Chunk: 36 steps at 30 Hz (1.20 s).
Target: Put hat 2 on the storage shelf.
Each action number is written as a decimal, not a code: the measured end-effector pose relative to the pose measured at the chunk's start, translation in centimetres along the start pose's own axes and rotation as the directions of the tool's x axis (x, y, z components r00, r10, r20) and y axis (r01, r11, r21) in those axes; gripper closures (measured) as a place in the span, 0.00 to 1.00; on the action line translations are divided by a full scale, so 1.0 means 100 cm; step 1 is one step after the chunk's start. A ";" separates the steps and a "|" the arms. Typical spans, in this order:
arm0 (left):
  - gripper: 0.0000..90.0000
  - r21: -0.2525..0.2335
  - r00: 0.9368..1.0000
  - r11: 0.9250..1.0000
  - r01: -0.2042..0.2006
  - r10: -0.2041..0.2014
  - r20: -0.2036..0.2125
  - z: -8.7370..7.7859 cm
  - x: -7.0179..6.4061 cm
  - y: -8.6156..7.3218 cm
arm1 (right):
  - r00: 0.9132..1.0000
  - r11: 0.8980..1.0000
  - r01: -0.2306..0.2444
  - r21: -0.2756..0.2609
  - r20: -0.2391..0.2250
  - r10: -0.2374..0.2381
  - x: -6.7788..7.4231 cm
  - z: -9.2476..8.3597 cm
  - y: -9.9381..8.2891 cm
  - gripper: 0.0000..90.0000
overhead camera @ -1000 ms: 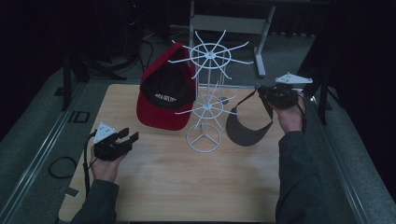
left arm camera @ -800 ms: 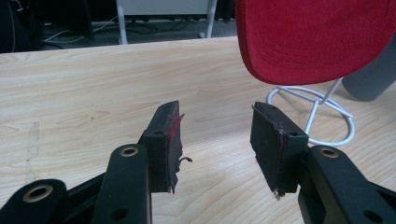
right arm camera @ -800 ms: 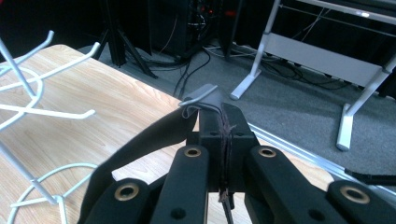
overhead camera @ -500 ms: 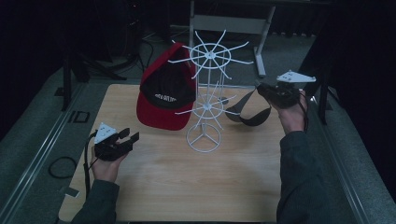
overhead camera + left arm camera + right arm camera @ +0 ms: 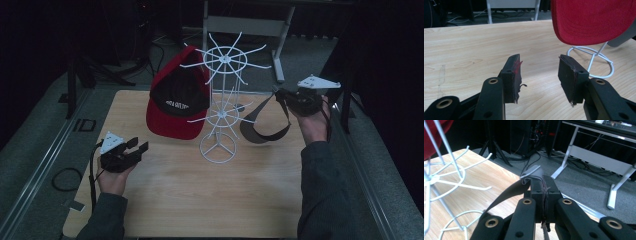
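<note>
A white wire rack (image 5: 220, 116) stands mid-table, with a red cap with a black front (image 5: 176, 101) hanging on its left side. My right gripper (image 5: 281, 96) is raised to the right of the rack and shut on the strap of a dark grey visor (image 5: 263, 129), which dangles below it beside the rack's lower arms. In the right gripper view the jaws are pressed together on the visor's strap (image 5: 530, 173), with the rack's arms (image 5: 461, 178) to the left. My left gripper (image 5: 138, 148) rests low at the table's left, open and empty (image 5: 539, 77), facing the cap's red brim (image 5: 594, 22).
The rack's ring base (image 5: 217, 148) sits on the wooden table (image 5: 200, 195). A grey floor strip and rail run along the table's left edge (image 5: 45, 155). White desk legs (image 5: 280, 55) stand behind the table.
The visor has swung under my right gripper, lifting toward the rack and settling back a little. My left gripper has stayed put.
</note>
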<state>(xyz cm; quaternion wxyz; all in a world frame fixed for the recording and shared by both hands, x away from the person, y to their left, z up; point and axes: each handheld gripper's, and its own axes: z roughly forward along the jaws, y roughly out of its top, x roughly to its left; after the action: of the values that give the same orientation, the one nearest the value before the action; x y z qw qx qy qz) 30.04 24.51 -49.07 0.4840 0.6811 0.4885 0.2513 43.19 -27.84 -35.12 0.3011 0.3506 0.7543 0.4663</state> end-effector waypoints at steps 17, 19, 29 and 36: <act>0.59 -0.005 1.000 1.000 0.006 -0.006 0.006 0.000 0.000 0.000 | 0.999 0.999 0.006 -0.052 -0.043 -0.008 -0.002 -0.018 0.018 0.99; 0.59 -0.005 1.000 1.000 0.007 -0.007 0.007 0.000 0.000 0.000 | 0.999 0.999 0.008 -0.053 -0.043 -0.010 -0.003 -0.020 0.020 0.99; 0.59 -0.005 1.000 1.000 0.007 -0.007 0.009 0.001 0.000 0.000 | 0.997 0.997 0.010 -0.075 -0.080 -0.016 -0.003 -0.029 0.028 0.99; 0.59 -0.005 1.000 1.000 0.007 -0.007 0.009 0.001 0.000 0.000 | 0.995 0.996 0.037 -0.080 -0.085 -0.044 -0.001 -0.033 0.038 0.99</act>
<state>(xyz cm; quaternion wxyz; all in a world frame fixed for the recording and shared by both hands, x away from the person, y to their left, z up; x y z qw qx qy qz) 30.13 24.43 -49.07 0.4890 0.6792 0.4880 0.2478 41.63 -28.28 -30.38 0.2908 0.3026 0.7548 0.5041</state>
